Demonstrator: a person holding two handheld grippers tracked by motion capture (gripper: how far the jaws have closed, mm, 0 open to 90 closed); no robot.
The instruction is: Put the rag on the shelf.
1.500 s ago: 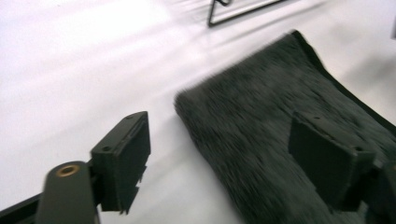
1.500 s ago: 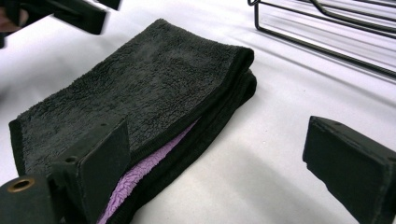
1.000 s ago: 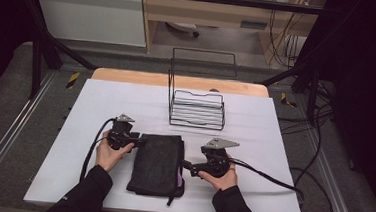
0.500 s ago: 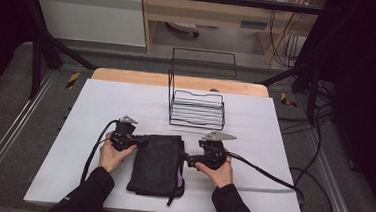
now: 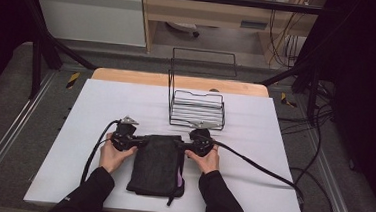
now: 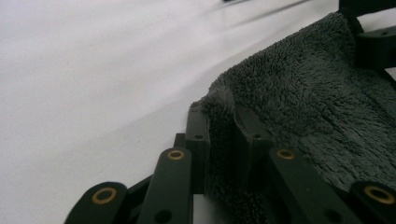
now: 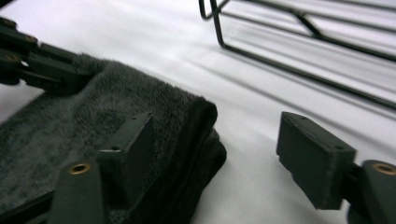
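Near the counter's point(image 5: 101, 105) front edge, at 6 o'clock from the black wire rack point(image 5: 196, 109): folded dark grey fleece towel point(image 5: 158, 165), flat on the white sheet. At its far-left corner, left tongs point(image 6: 219, 135), just closed further, pinching a ridge of pile. At 3 o'clock across the towel, right tongs point(image 7: 215, 149), closing but spread, straddling the far-right corner, pads not pressing.

The left gripper point(image 5: 141, 143) has its jaws nearly closed; the right gripper point(image 5: 180, 145) has jaws apart, just closing further.
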